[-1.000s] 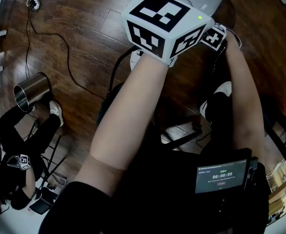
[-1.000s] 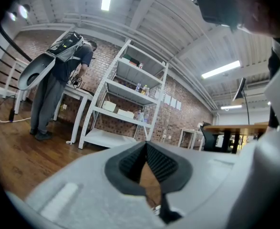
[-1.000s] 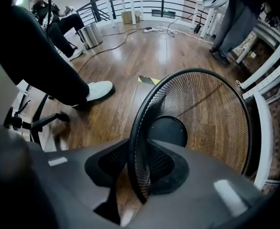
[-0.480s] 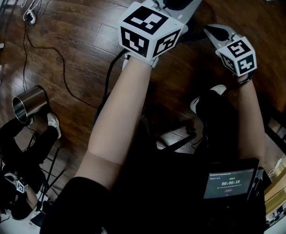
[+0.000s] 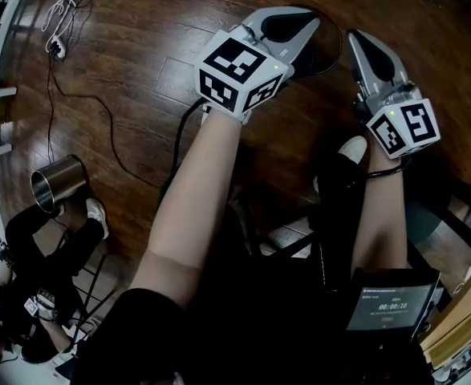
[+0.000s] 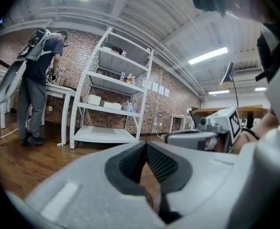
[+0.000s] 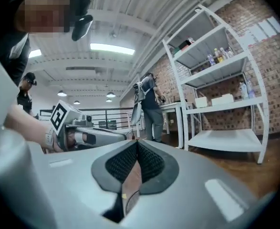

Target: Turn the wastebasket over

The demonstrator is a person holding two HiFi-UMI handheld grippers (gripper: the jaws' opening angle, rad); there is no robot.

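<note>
A shiny steel cylinder, the wastebasket [image 5: 57, 181], lies tilted on the wood floor at the far left of the head view, well away from both grippers. My left gripper [image 5: 311, 16] is held out level at top centre, jaws shut with nothing between them [image 6: 146, 144]. A dark round shape [image 5: 327, 50] shows on the floor under its tip; I cannot tell what it is. My right gripper [image 5: 355, 37] is beside it on the right, also level and shut empty [image 7: 137, 142]. Each gripper view shows the other gripper alongside.
A person in black [image 5: 34, 255] crouches next to the steel cylinder at lower left. Cables [image 5: 83, 79] run across the floor. A white shelving rack [image 6: 111, 99] and a person standing at a white table [image 6: 37, 80] lie ahead. A timer screen [image 5: 389, 305] sits at lower right.
My right gripper has come up from low behind the left one and swung level, now beside it. The left gripper has shifted slightly.
</note>
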